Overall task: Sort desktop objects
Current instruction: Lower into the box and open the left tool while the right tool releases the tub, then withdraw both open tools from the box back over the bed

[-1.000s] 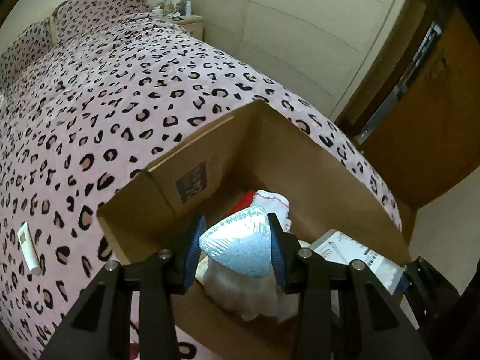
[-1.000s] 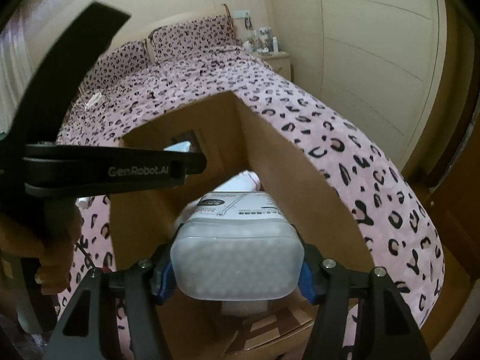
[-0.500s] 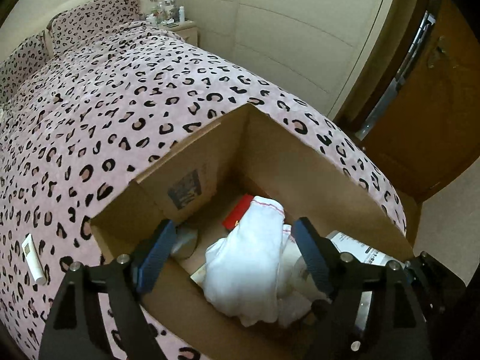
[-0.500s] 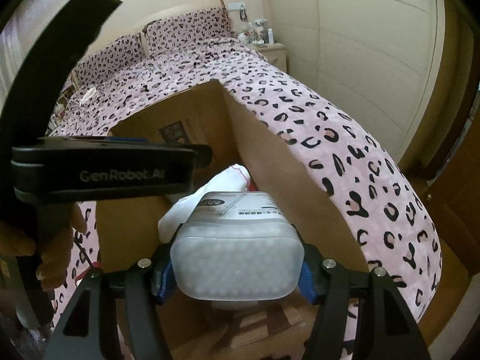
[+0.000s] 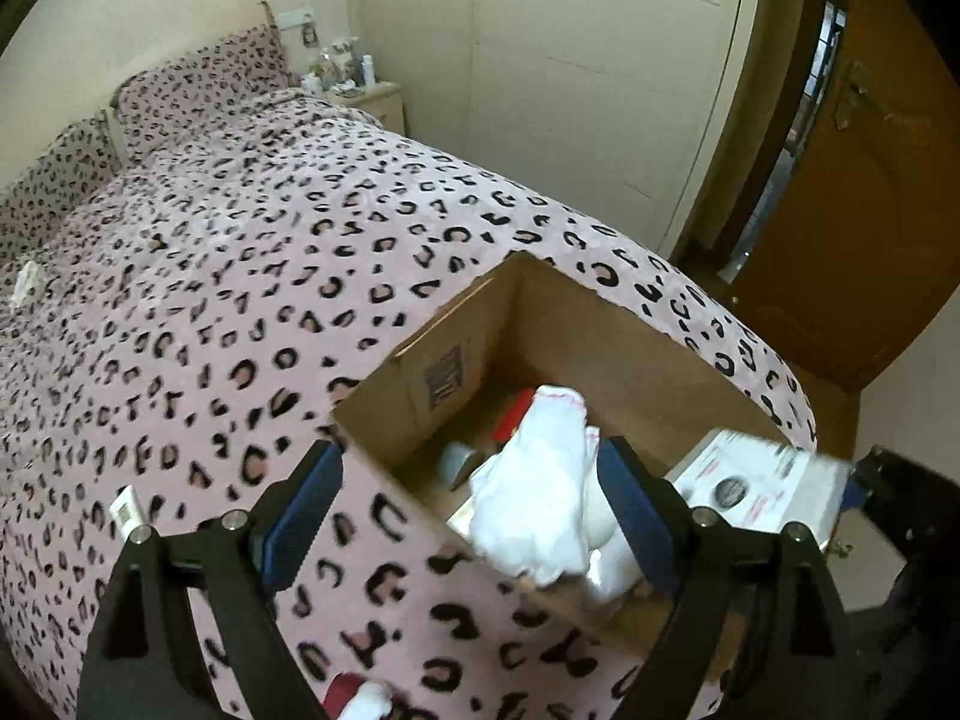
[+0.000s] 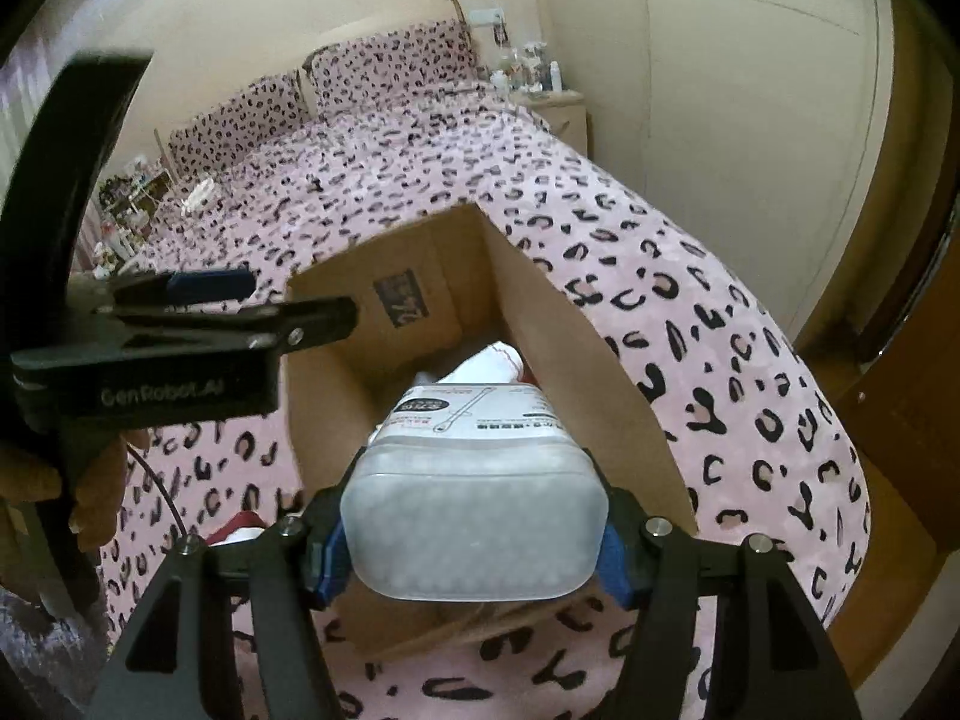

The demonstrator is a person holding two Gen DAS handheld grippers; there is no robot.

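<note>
Landmark: open brown cardboard box (image 5: 600, 348) sitting on the bed with the pink leopard-print blanket (image 5: 240, 276). Left claw (image 5: 474, 507) is released, jaws just been opening, spread wide above the box's near-left corner; nothing is pressed between the blue pads (image 5: 303, 501). Through the gap you see into the box: crumpled white cloth (image 5: 540, 480) lies on top of the contents, a small grey-blue foil-edged packet (image 5: 459, 461) rests on the box floor just left of the cloth, a red item (image 5: 516, 417) is partly hidden behind the cloth. Right claw (image 6: 471, 546) is clenched on a translucent white plastic tub with a printed label (image 6: 474, 492), held above the box's near edge, label end pointing into the box. From the right wrist view the left claw's black body (image 6: 180, 354) shows to the left of the box. A white rectangular remote-like object (image 5: 126, 507) lies on the blanket left of the box, and a red-and-white item (image 5: 360, 693) on the blanket in front of it.
</note>
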